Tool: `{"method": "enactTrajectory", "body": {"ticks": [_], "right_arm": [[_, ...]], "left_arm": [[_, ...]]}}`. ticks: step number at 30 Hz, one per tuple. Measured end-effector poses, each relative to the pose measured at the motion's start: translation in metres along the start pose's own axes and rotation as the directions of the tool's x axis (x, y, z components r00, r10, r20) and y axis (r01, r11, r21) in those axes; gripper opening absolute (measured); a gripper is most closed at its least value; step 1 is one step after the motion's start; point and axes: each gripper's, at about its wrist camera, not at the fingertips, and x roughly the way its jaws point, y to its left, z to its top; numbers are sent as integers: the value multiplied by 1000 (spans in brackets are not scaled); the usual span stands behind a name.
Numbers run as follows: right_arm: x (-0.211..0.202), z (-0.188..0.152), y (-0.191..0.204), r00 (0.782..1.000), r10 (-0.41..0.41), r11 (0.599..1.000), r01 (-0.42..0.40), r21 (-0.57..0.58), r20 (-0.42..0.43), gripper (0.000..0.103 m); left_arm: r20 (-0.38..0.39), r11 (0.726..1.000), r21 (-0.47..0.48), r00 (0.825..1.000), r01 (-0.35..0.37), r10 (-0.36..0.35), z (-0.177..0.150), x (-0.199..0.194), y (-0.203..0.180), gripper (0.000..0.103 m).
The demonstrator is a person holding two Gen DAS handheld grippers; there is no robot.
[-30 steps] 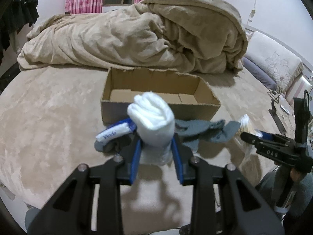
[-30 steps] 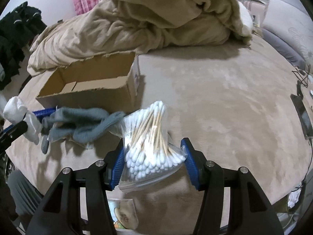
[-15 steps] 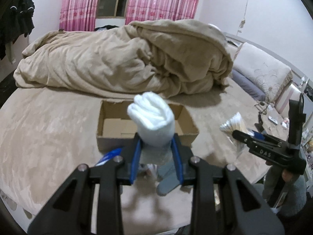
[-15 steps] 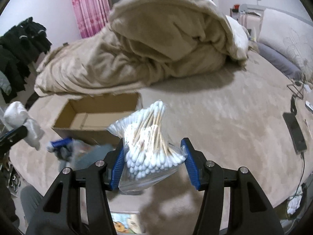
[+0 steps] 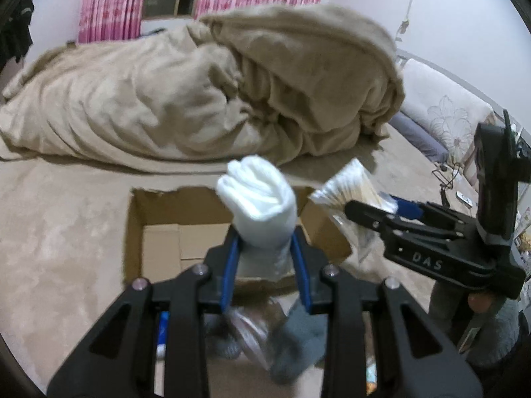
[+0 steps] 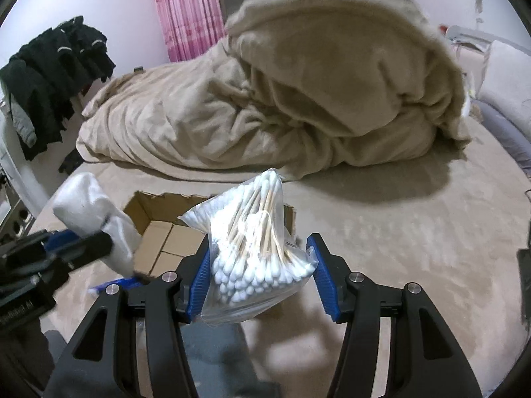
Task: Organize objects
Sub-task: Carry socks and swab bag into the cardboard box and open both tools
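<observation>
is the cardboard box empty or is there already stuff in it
Empty as far as visible. The cardboard box is open-topped and shows only bare bottom flaps; the rolled white sock and bag of cotton swabs hide part of it.

text: "DAS" | on: right gripper (image 5: 371, 214) black body | other lettering: unreadable

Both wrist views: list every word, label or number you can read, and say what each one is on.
"DAS": pale letters on the black body of the right gripper, seen in the left wrist view.
Unreadable: pale lettering on the left gripper body at the left edge of the right wrist view, too blurred.
Unreadable: the blue and white tube below the left gripper's fingers, mostly hidden and blurred.
The cardboard box shows no print.
</observation>
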Motion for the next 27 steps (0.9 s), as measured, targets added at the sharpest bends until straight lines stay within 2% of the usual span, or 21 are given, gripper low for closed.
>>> {"method": "enactTrajectory", "body": {"ticks": [6,11,12,13,15,17,27], "right_arm": [[52,-5,0,997,18,1000,-19,-15,-69,58],[66,-6,2,996,45,999,-46,-9,-83,63],[65,-5,2,996,47,999,-47,-3,-81,68],[63,-5,3,996,50,999,-50,0,-75,71],[55,-4,3,998,45,999,-45,4,-52,80],[41,-2,3,999,44,999,-44,12,-21,83],[-36,-5,21,998,23,999,-21,-29,59,85]], "left_arm": [[-83,1000,-15,996,-18,17,-2,61,20,32],[-127,999,-14,991,-52,50,-3,79,28,40],[-119,998,-19,991,-55,53,-2,76,29,47],[-113,998,-22,992,-61,58,-2,72,30,62],[-84,997,-37,994,-68,64,-1,60,32,72],[-65,997,-45,996,-69,66,-1,44,33,72],[29,992,-65,994,-107,109,-13,-55,29,79]]}}
